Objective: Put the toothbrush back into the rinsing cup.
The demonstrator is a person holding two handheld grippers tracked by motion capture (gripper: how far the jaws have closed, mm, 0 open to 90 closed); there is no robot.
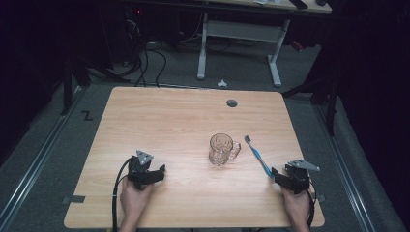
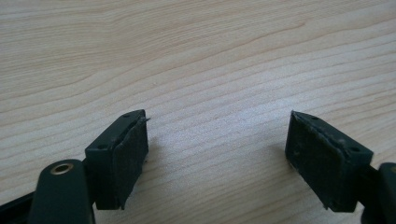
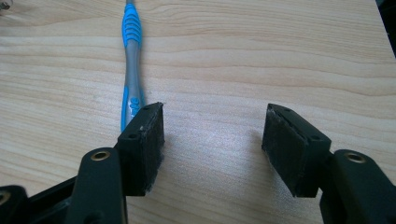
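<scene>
two hands low at the near edge of the table, one pair of tongs in each. left tongs held just above the bare wood, tilted toward the middle, pads spread wide with nothing between them. right tongs at the near right corner, aimed left toward the toothbrush, also spread wide and empty; left-hand pad in the right gripper view just beside the end of the blue and grey handle, contact impossible to tell. toothbrush flat on the wood, slanting from its bristle end near the glass mug down to the right tongs. mug upright a little right of the middle, handle turned toward the toothbrush, well apart from the left tongs. pale wood grain throughout, a round grey cable hole near the far edge. beyond: grey carpet, a white-legged desk, dark cables on the floor, dim surroundings.
</scene>
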